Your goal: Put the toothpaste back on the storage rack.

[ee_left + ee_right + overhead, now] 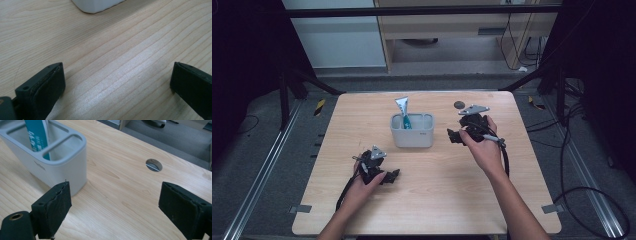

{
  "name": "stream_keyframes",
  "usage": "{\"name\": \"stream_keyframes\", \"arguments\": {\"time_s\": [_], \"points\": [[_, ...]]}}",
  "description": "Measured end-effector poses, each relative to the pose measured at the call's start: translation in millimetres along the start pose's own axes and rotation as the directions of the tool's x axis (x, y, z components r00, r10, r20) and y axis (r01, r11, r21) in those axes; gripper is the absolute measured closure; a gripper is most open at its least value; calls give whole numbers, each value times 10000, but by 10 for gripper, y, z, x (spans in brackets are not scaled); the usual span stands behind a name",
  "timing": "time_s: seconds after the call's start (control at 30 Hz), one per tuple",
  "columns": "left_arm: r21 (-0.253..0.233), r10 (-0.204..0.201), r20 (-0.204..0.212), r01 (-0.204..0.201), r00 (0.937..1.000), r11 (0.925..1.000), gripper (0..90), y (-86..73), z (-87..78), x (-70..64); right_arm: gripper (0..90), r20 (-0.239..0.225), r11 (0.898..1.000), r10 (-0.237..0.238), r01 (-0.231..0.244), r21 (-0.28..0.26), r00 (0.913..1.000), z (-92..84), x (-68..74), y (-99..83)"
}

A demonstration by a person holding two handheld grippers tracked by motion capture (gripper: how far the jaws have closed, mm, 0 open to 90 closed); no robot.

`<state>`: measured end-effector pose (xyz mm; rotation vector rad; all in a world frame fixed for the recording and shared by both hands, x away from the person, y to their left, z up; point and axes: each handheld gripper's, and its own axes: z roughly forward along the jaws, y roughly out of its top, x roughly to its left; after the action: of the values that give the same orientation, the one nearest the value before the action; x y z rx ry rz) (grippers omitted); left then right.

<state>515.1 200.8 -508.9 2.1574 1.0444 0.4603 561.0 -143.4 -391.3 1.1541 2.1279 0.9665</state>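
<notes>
- A white plastic organiser (412, 135) stands upright near the middle of the pale wooden bench (432, 200), a little toward its far edge.
- The organiser is a rounded-corner box with thick, smooth walls; the right gripper view shows its open top split by dividers into separate compartments.
- A tube of toothpaste (403, 112) stands in the left-hand compartment as the high view shows it, leaning slightly, with its flat crimped end sticking up above the rim.
- The tube is teal lower down and pale silver-grey at the crimped end; in the right gripper view white lettering runs along the teal part, but it is too small and cut off to read.
- A small dark mark sits low on the organiser's front wall; it cannot be read.
- The right tongs (455, 136) are just beside the organiser's right wall, apart from it, jaws standing wide with only bare bench between them.
- In the right gripper view the organiser's corner lies just behind the left jaw, and a round cable hole (153, 165) shows in the bench farther off.
- The left tongs (393, 175) are low over the near left part of the bench, well apart from the organiser, jaws also wide apart and holding nothing.
</notes>
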Motion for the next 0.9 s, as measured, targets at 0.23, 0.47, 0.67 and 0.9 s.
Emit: {"name": "stream_keyframes", "arguments": {"time_s": [0.23, 0.47, 0.67, 0.9], "points": [[3, 6, 1, -6, 10000, 10000, 0, 0, 0, 1, 108, 168, 9993, 296, -300, 240, 9994, -21, -168, -197], [5, 6, 0, -6, 10000, 10000, 0, 0, 0, 1, 108, 434, 9974, 515, -536, 490, 9977, -9, -322, -381], [8, 10, -1, -10, 10000, 10000, 0, 0, -1, 1, 106, 629, 9942, 683, -732, 790, 9957, -4, -423, -525], [4, 10, -1, -10, 10000, 10000, 0, 0, 0, 1, 102, 751, 9902, 833, -910, 1060, 9937, 12, -496, -688]]}}
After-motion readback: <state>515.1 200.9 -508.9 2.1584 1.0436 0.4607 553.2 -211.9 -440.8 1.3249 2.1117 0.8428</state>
